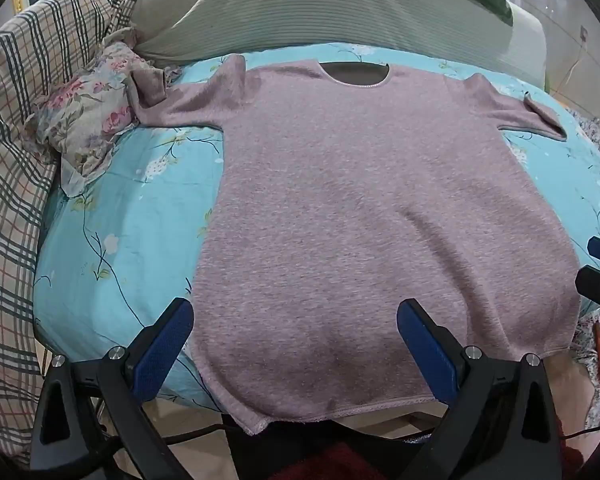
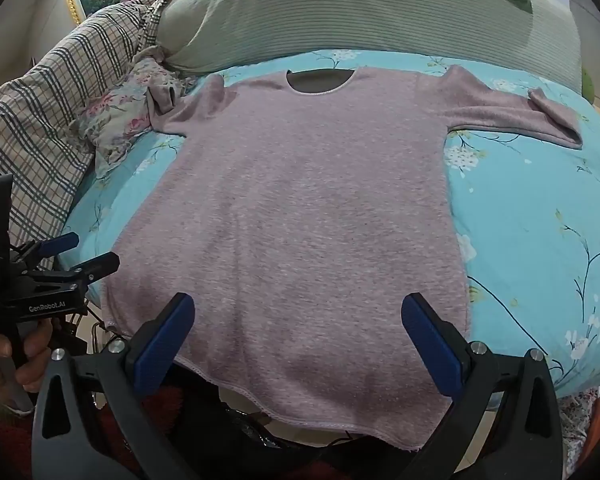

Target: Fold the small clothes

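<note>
While the mauve knit top (image 1: 364, 208) lay spread flat and face up on the turquoise floral sheet (image 1: 112, 240), both grippers hung over its hem with nothing between their blue pads. At the top's near edge the hem drooped past the edge of the bed, and its round neckline sat at the far end, close to the ribbed green pillow (image 1: 300, 12). One sleeve stretched out from the top toward a bundle of flowered cloth (image 1: 88, 120), its cuff curled up against that bundle; the other sleeve lay out on the opposite side, resting flat on the sheet. Beyond the flowered bundle, further from the top, a plaid blanket (image 1: 16, 160) was heaped.

Above the hem, the left gripper (image 1: 294, 320) had its jaws wide apart, one pad over the top's side edge and the other over the fabric. Its partner, the right gripper (image 2: 298, 316), was likewise spread wide, both pads over the fabric near the hem. In the right wrist view the left gripper showed off the top's hem corner, a hand (image 2: 16, 356) wrapped round its handle.
</note>
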Demonstrator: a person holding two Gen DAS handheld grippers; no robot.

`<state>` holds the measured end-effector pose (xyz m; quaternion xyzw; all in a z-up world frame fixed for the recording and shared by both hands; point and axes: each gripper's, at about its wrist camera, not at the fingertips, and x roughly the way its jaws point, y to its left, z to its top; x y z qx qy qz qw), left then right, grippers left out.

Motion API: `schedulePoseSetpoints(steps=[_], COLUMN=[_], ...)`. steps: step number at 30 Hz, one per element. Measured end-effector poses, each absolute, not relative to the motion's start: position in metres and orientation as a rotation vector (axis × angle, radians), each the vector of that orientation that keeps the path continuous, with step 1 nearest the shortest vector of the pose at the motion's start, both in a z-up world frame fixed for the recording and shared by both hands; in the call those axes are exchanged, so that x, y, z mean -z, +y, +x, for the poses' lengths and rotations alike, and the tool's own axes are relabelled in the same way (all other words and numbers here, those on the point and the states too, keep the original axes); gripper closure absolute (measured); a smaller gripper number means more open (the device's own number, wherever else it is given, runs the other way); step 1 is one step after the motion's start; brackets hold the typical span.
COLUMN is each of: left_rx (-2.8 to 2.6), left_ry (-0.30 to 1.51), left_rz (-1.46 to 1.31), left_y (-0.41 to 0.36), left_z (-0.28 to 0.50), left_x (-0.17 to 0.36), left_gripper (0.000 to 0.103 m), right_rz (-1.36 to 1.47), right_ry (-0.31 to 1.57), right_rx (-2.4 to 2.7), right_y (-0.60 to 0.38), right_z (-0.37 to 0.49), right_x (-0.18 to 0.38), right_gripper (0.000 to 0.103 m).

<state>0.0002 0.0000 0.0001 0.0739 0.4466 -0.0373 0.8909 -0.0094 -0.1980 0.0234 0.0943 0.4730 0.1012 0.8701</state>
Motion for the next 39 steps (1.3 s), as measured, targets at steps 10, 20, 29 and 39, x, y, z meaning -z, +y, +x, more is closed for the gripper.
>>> schedulePoseSetpoints(steps=[10,20,29,39], left_rx=[0.074,0.076,0.078,0.078], left_ry=[0.926,0.926,0.926,0.926], left_rz=[0.152,0.152,0.152,0.152], left_y=[-0.0006,0.0002,-0.0021,-0.0016], left_z=[0.0003,0.0003,-0.0023,-0.0023], left_x=[-0.0005,-0.0007,-0.0017,-0.0018], left_gripper=[0.001,0.001,0.001,0.001], right_rz=[0.204,0.207,0.212,0.213], right_ry=[0.99,0.99,0.993,0.993], right_rx=[-0.219,-0.225,-0.228,-0.229], right_y=[-0.1974,-0.1958,-0.1931,-0.1935], right_z=[-0.0092,-0.0112,-0.0121,-0.0121], right_x=[-0.0196,-0.017,-0.0169,-0.0169], right_gripper=[0.0,0.0,0.0,0.0])
